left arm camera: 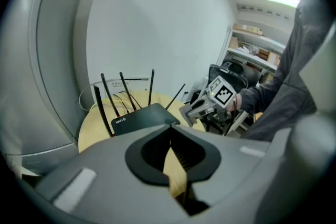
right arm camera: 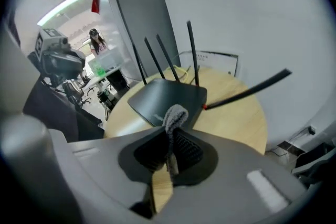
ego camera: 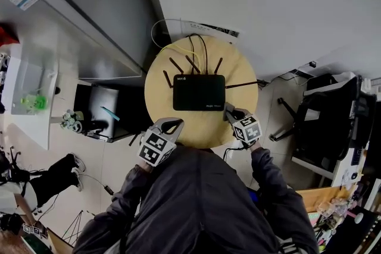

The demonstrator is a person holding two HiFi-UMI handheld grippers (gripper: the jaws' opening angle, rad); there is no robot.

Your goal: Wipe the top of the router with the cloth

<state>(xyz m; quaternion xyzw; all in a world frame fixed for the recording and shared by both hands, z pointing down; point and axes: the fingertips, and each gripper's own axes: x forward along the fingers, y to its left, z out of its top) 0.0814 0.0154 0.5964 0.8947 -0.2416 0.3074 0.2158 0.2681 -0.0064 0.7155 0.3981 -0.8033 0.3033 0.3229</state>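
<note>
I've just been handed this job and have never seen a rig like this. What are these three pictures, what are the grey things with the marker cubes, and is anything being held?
There is no robot arm here. A person holds a two-jaw gripper in each hand, and the marker cubes are part of those grippers.

The top-down picture comes from a camera on the person's head. It shows the left gripper and the right gripper at the near edge of a round wooden table. The other two pictures come from a camera riding on each gripper, looking along its own jaws.

On the table lies a black router with its antennas raised and cables behind it.

In the right gripper view, the jaws are shut on a small grey cloth, close to the router's near right corner. The left jaws are together with nothing between them.
</note>
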